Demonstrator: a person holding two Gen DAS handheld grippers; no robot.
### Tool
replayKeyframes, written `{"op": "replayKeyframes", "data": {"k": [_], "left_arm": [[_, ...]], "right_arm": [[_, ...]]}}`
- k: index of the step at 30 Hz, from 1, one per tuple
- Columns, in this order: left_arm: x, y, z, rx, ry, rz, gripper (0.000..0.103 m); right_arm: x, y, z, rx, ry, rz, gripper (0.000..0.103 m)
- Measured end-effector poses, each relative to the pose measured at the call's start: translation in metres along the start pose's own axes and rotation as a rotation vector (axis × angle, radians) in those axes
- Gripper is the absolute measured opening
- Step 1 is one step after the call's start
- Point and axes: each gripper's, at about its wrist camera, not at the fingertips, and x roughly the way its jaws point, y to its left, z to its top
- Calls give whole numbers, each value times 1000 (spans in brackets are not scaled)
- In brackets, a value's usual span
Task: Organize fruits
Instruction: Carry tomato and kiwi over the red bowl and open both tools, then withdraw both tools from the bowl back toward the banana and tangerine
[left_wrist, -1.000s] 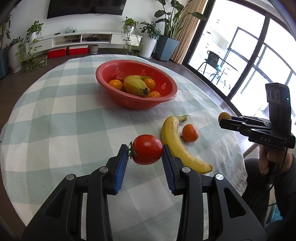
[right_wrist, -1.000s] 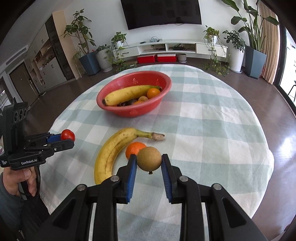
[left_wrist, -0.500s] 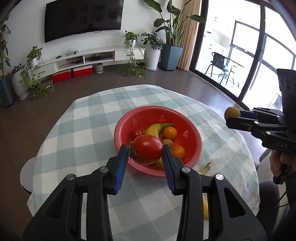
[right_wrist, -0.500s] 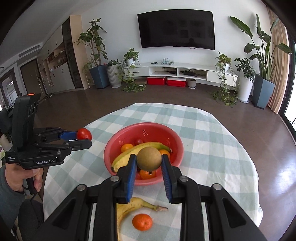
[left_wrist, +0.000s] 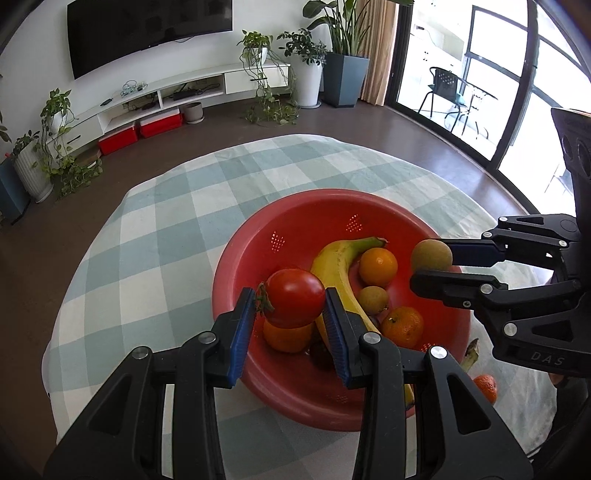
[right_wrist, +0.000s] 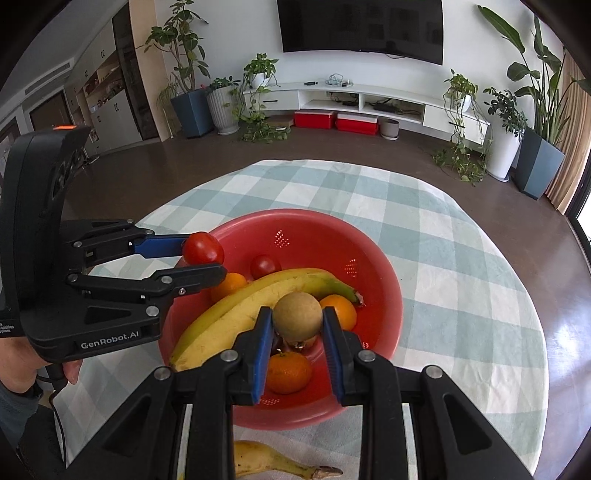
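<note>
1. The left tongs (left_wrist: 291, 317) are grasping a red tomato (left_wrist: 293, 297) between their blue pads, holding it above the near-left part of the red bowl (left_wrist: 295, 221).
2. The right tongs (right_wrist: 297, 328) are clenching a round tan-brown fruit (right_wrist: 297, 317) and holding it over the middle of the bowl (right_wrist: 369, 240).
3. The bowl is sitting on the checked cloth of the round counter (left_wrist: 166, 206), toward its near edge, and is holding a banana (left_wrist: 334, 273), several oranges (left_wrist: 378, 262) and a small tan fruit (left_wrist: 373, 300).
4. The right wrist view is showing a second, smaller tomato (right_wrist: 265, 266) lying in the bowl behind the banana (right_wrist: 258, 299); the left wrist view is not revealing it.
5. The right wrist view is also showing another banana (right_wrist: 273, 461) lying on the cloth at the near edge of the counter (right_wrist: 461, 258), just outside the bowl.
6. The left wrist view is showing only that banana's stem tip (left_wrist: 471, 354), plus an orange (left_wrist: 487, 387) lying on the cloth beside it, near the counter's near-right edge; the right wrist view is not showing this orange.
</note>
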Motion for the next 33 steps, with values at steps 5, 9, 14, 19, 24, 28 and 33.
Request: {"op": "replayKeyframes", "data": {"k": [5, 9, 14, 19, 24, 28, 33], "left_arm": [[16, -2, 0, 10, 22, -1, 35], [19, 0, 0, 3, 18, -5, 36], [20, 3, 1, -3, 19, -11, 36], [17, 2, 0, -7, 14, -11, 36], [10, 1, -2, -19, -3, -6, 42], [-7, -3, -6, -29, -42, 18, 68], [-36, -8, -21, -58, -75, 39, 79]], "right_arm": [[17, -1, -4, -12, 38, -13, 29], [24, -3, -7, -2, 53, -19, 29], [28, -3, -9, -5, 64, -25, 29], [31, -5, -11, 1, 66, -25, 29], [31, -3, -12, -3, 67, -21, 30], [24, -2, -12, -1, 50, -23, 49], [-1, -1, -15, 2, 2, -26, 57]]}}
